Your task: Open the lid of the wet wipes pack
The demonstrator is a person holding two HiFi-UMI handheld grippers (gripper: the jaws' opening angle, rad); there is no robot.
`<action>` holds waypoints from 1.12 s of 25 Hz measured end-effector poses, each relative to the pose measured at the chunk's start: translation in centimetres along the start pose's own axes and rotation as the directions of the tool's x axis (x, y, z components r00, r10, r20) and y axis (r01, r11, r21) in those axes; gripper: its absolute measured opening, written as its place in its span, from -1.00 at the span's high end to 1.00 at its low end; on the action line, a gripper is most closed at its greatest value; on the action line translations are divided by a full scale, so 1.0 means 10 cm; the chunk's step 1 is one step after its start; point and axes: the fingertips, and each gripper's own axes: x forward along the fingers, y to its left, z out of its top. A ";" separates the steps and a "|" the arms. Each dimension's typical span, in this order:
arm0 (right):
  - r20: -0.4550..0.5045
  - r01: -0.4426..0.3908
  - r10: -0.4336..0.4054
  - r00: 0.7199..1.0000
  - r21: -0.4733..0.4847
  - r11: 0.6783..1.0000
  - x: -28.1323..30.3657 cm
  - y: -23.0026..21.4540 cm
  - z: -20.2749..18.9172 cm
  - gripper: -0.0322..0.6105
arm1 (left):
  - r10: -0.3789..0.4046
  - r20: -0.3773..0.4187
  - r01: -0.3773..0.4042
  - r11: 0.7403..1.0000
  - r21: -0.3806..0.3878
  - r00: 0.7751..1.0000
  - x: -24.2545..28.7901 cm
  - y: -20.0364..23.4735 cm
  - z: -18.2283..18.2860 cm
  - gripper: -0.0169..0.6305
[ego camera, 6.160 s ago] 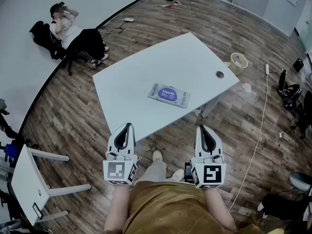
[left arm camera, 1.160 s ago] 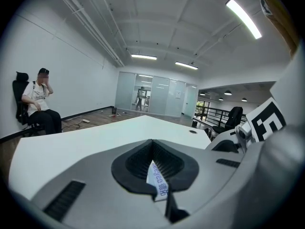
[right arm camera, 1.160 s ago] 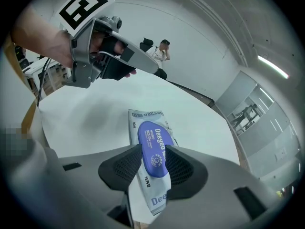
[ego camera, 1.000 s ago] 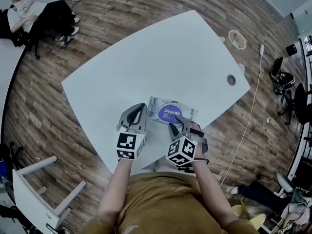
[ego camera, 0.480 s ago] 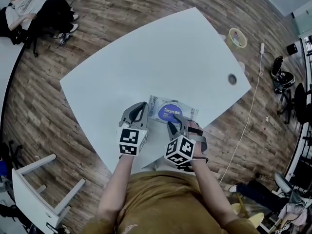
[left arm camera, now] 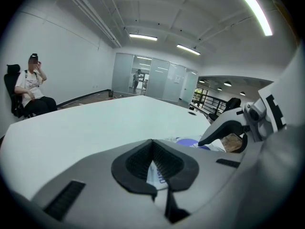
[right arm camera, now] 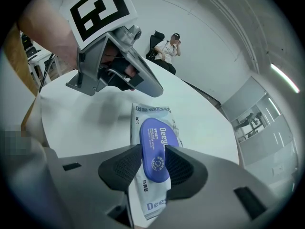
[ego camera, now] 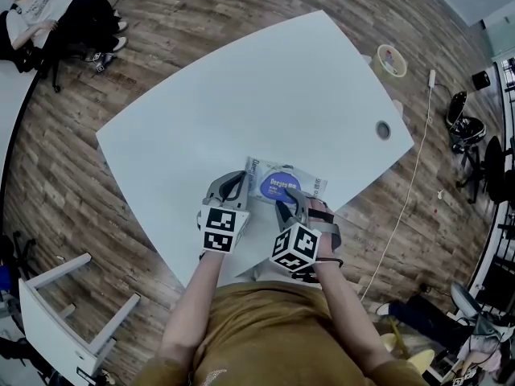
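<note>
The wet wipes pack [ego camera: 306, 186] lies flat on the white table [ego camera: 241, 95] near its front edge, with its oval blue lid [ego camera: 278, 185] down. In the right gripper view the lid [right arm camera: 155, 137] runs along the pack [right arm camera: 151, 110]. My right gripper [right arm camera: 153, 162] is open, its pads close on either side of the lid's near end; it also shows as the right gripper [ego camera: 288, 198]. My left gripper [ego camera: 239, 180] is shut, with its tip at the pack's left end. A strip of the pack [left arm camera: 156, 174] shows under the left gripper [left arm camera: 153, 144].
A round cable hole [ego camera: 383, 130] sits in the table's right corner. A small bin [ego camera: 392, 61] stands on the wood floor beyond it. A person [ego camera: 32, 10] sits on a chair at the far left. Another white table [ego camera: 48, 312] is at lower left.
Both grippers have come from hanging off the table to the pack. Over the last second the left gripper slid right to the pack's end; the right gripper stayed over the lid.
</note>
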 end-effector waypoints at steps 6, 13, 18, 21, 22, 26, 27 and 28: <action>-0.007 -0.004 0.004 1.000 0.010 1.000 0.01 0.00 -0.01 0.47 | -0.004 -0.060 0.003 1.000 -0.016 0.998 0.07 -0.01 -0.15 0.93; -0.007 -0.015 0.015 1.000 0.030 0.999 0.03 -0.01 -0.02 0.47 | -0.050 -0.115 0.046 0.998 -0.039 0.992 0.13 -0.08 -0.27 0.93; -0.013 -0.016 0.016 1.000 0.028 0.999 0.04 0.03 -0.02 0.47 | -0.084 -0.155 0.081 0.996 -0.020 0.984 0.12 -0.15 -0.38 0.93; -0.017 -0.019 0.019 1.000 0.025 1.000 0.05 0.03 -0.01 0.47 | -0.101 -0.213 0.101 0.995 -0.009 0.972 0.14 -0.16 -0.44 0.93; -0.018 -0.018 0.019 1.000 0.024 1.000 0.05 0.02 -0.01 0.47 | -0.105 -0.231 0.104 0.994 -0.013 0.967 0.16 -0.16 -0.45 0.93; -0.020 -0.019 0.020 1.000 0.028 0.999 0.05 0.02 -0.02 0.47 | -0.104 -0.270 0.101 0.995 -0.025 0.957 0.21 -0.16 -0.49 0.93; -0.020 -0.020 0.021 1.000 0.030 0.999 0.05 0.02 -0.02 0.47 | -0.101 -0.277 0.098 0.995 -0.025 0.955 0.21 -0.16 -0.49 0.93; -0.020 -0.021 0.022 1.000 0.031 0.999 0.05 0.02 -0.02 0.47 | -0.099 -0.285 0.096 0.995 -0.024 0.953 0.20 -0.16 -0.49 0.93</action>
